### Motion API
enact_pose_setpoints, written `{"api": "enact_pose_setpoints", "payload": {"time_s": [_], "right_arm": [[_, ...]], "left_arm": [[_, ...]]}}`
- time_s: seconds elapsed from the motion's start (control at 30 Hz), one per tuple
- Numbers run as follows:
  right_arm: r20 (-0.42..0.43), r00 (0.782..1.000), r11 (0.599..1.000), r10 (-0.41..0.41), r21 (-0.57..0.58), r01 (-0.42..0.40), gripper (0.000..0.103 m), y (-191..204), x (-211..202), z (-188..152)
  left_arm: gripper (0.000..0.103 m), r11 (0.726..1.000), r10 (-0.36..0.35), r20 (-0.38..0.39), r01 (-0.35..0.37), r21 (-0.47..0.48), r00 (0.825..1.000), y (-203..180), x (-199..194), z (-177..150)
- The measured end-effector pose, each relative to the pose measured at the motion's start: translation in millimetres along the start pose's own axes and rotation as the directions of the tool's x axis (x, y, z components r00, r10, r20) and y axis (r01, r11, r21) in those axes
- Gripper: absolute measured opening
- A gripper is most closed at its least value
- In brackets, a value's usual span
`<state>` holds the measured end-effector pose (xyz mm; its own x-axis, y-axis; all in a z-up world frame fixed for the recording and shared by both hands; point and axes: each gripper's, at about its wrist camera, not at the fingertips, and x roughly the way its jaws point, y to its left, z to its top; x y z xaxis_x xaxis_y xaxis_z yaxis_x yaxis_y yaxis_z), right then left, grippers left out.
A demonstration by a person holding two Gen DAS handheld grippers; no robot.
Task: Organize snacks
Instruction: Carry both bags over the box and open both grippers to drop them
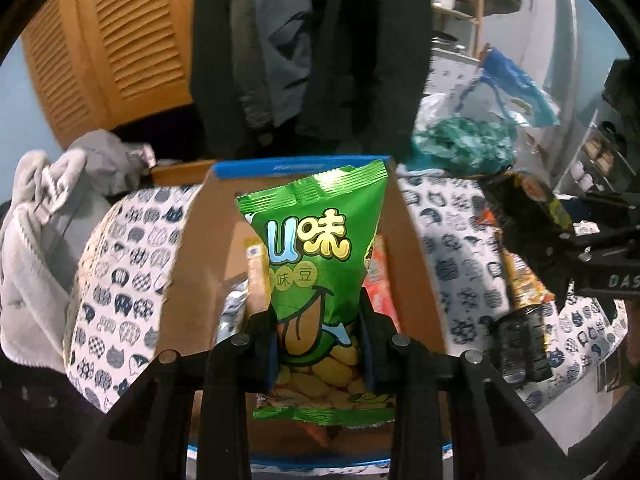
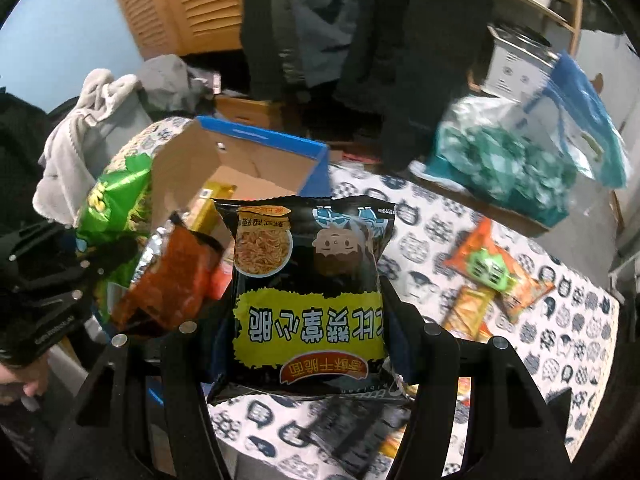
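The green bean snack packet [image 1: 316, 264] hangs upright in the left tool [image 1: 320, 344], pinched narrow across its lower half, directly over the open cardboard box [image 1: 416, 280], which sits on the cat-patterned worktop [image 1: 120, 264] and already holds a yellow packet [image 1: 254, 256] at about 9 o'clock of the green one and an orange-red packet [image 1: 380, 280] at about 3 o'clock. The black noodle packet [image 2: 308, 280] sits crosswise in the right tool [image 2: 310, 336], whose pads press on its two sides at a middling width; in the right wrist view the box lies at about 11 o'clock from it, so it is beside the box, not yet over it. To do this step well, I judge the left tool should lower the green packet into the bare gap between the packets before letting go, so it drops flat and does not catch the rim. The right tool should wait clear to avoid a collision, then follow. More orange packets [image 2: 496, 276] remain on the worktop at 3 o'clock.
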<state>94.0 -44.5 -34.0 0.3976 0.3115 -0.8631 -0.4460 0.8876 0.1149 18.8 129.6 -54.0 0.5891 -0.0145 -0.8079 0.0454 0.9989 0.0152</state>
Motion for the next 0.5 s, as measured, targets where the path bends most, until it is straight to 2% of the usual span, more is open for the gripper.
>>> {"api": "enact_pose_setpoints", "payload": {"time_s": [0.4,0.5], "right_arm": [[-0.041,0.997,0.996,0.071,-0.048,-0.073,0.063,49,34,24],[-0.051,0.995,0.995,0.081,-0.056,-0.084,0.063,59,41,27]], "left_arm": [[0.033,0.996,0.049,-0.098,-0.056,-0.065,0.994,42,27,-24],[0.047,0.993,0.075,-0.109,-0.084,-0.078,0.991,48,30,-27]]}}
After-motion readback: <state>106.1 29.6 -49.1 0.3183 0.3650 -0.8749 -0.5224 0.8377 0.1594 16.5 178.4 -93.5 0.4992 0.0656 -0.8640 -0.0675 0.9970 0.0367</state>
